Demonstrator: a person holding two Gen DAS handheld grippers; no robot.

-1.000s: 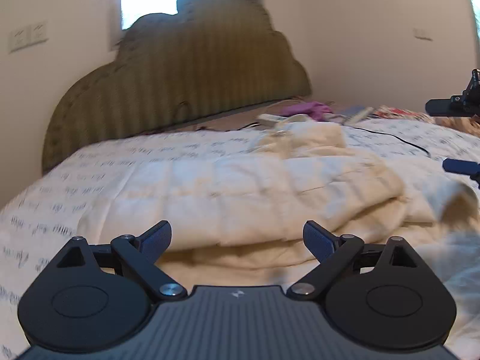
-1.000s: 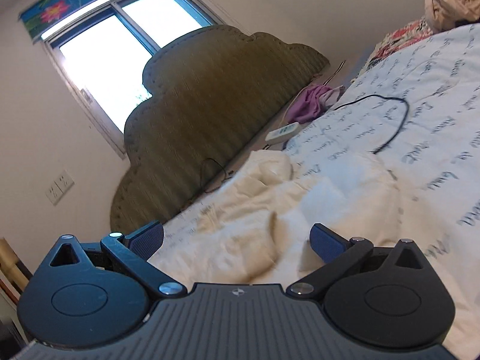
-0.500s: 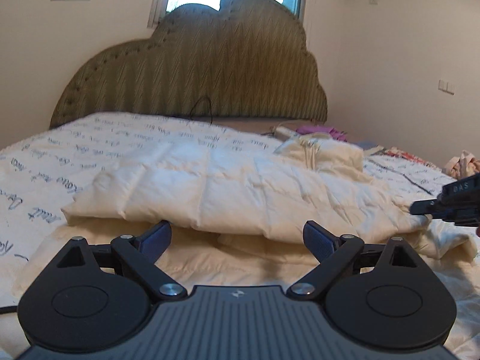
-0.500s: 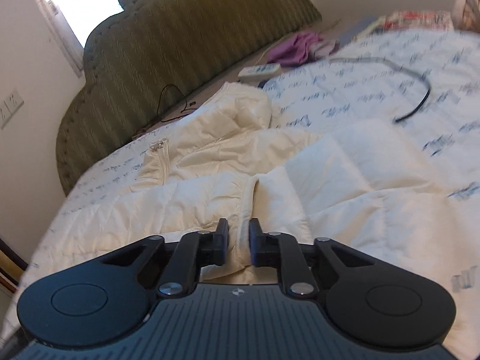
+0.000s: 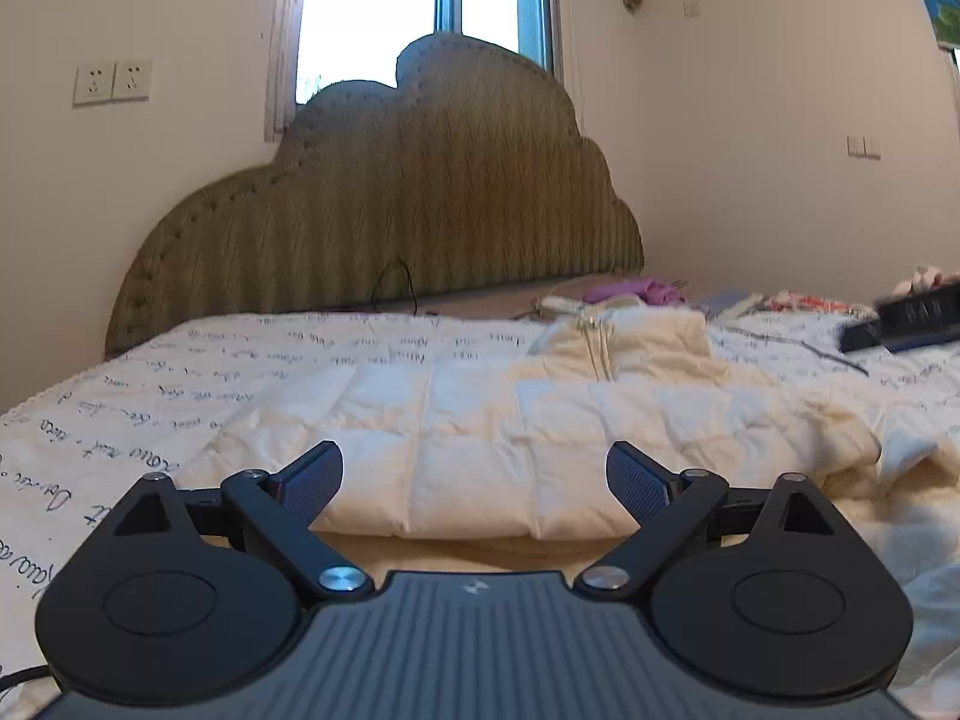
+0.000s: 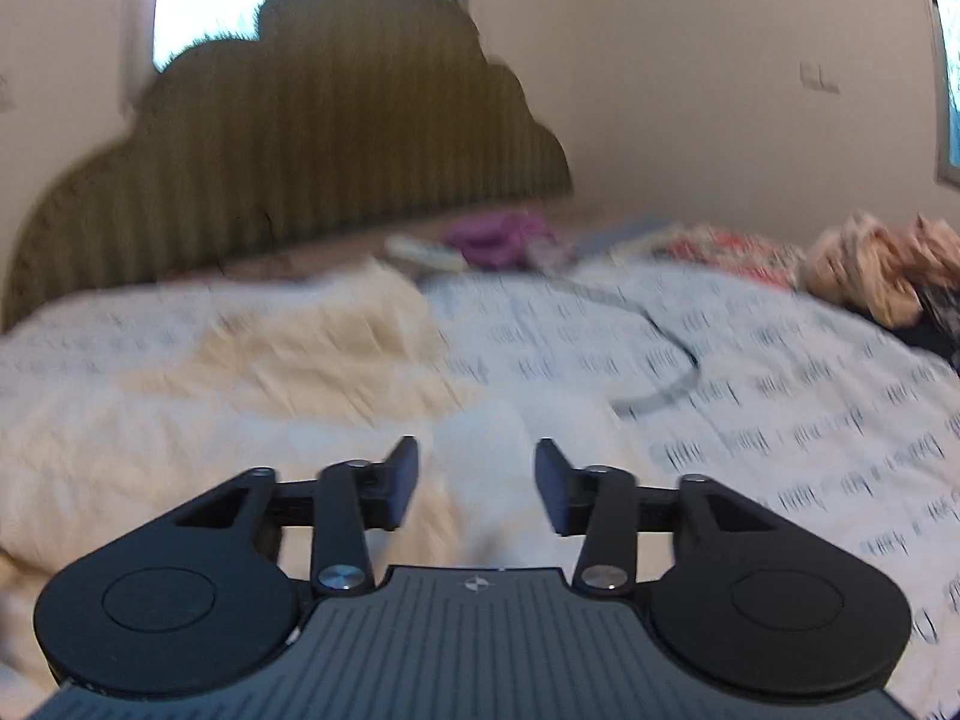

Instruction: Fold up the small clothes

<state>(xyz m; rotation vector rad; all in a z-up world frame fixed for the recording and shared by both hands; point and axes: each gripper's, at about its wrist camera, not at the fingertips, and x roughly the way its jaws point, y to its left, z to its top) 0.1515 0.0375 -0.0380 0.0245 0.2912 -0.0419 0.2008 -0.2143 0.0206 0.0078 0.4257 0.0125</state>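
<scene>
A bed with a script-printed cover [image 5: 312, 360] fills the left wrist view below a green scalloped headboard [image 5: 384, 204]. The cream quilted jacket [image 5: 516, 426] lies folded there, its far collar partly hidden. The left gripper [image 5: 474, 480] stands wide apart, empty. The right wrist view is blurred; the right gripper [image 6: 477, 477] hangs parted above the jacket.

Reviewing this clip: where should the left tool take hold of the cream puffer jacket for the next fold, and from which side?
Probably the near folded edge of the cream puffer jacket, coming in low from the front. That edge lies straight across, right between the left tool's open fingers, and is raised off the layer beneath, so one finger could slip under it.
</scene>
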